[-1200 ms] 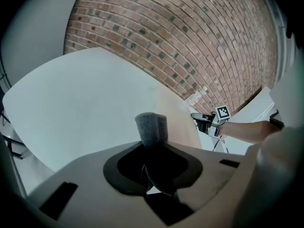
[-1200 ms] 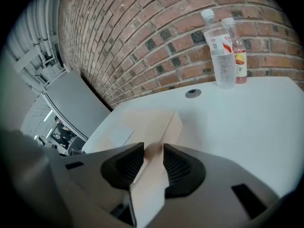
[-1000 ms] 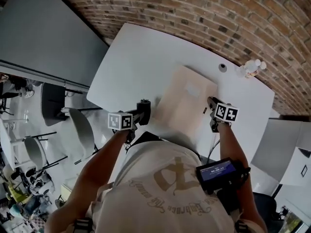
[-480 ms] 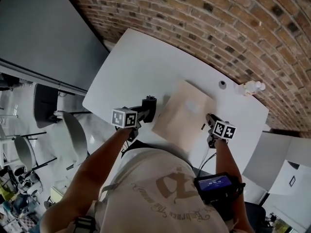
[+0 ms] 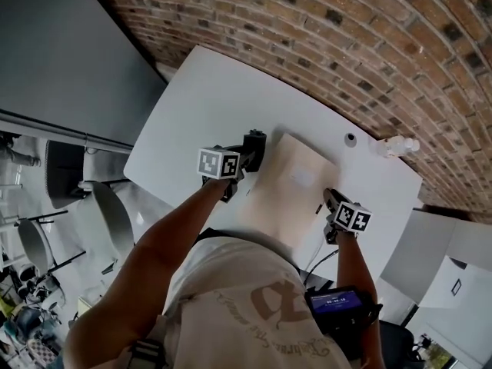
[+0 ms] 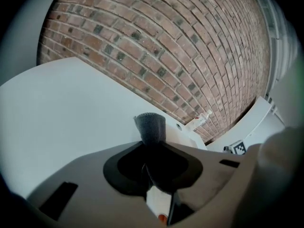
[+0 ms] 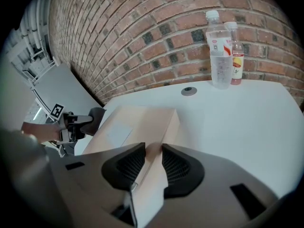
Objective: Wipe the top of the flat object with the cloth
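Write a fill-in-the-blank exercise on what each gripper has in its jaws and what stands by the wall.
1. The left gripper holds a dark grey ____ in its jaws.
2. The right gripper has the edge of the flat cardboard ____ between its closing jaws.
3. Two plastic ____ stand on the table against the brick wall.

Missing words: cloth; box; bottles.
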The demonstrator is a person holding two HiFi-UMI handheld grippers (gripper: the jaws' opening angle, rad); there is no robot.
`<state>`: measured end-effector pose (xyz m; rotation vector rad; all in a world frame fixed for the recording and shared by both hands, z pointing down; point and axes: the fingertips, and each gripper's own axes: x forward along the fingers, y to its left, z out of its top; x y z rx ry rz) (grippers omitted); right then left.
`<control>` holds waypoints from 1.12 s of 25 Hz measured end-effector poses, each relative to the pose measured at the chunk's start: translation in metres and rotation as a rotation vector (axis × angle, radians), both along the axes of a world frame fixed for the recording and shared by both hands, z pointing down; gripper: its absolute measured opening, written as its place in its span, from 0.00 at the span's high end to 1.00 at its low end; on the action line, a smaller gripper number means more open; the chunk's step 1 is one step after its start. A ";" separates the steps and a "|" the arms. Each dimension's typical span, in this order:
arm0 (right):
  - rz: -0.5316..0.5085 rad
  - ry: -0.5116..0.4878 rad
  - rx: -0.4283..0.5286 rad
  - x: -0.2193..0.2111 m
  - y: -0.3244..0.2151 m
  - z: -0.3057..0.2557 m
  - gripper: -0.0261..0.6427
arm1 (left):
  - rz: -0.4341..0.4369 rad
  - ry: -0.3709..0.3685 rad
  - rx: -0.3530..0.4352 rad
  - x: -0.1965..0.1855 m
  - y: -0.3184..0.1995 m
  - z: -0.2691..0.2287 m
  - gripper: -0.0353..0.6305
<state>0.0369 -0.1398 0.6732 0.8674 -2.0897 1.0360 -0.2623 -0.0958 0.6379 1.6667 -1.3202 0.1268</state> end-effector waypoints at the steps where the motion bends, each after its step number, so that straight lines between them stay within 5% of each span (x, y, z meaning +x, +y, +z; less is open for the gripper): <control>1: 0.000 0.000 -0.002 -0.001 0.000 0.000 0.78 | 0.006 -0.006 0.001 0.000 -0.008 0.002 0.81; 8: 0.007 0.015 0.009 0.001 -0.001 -0.002 0.78 | 0.031 -0.010 -0.010 0.008 -0.063 0.015 0.81; 15: 0.029 0.002 0.005 -0.002 0.001 -0.003 0.78 | 0.118 -0.092 -0.017 0.013 -0.093 0.025 0.80; 28: 0.057 -0.020 0.004 -0.001 0.002 -0.003 0.78 | 0.263 -0.176 0.003 0.031 -0.080 0.030 0.80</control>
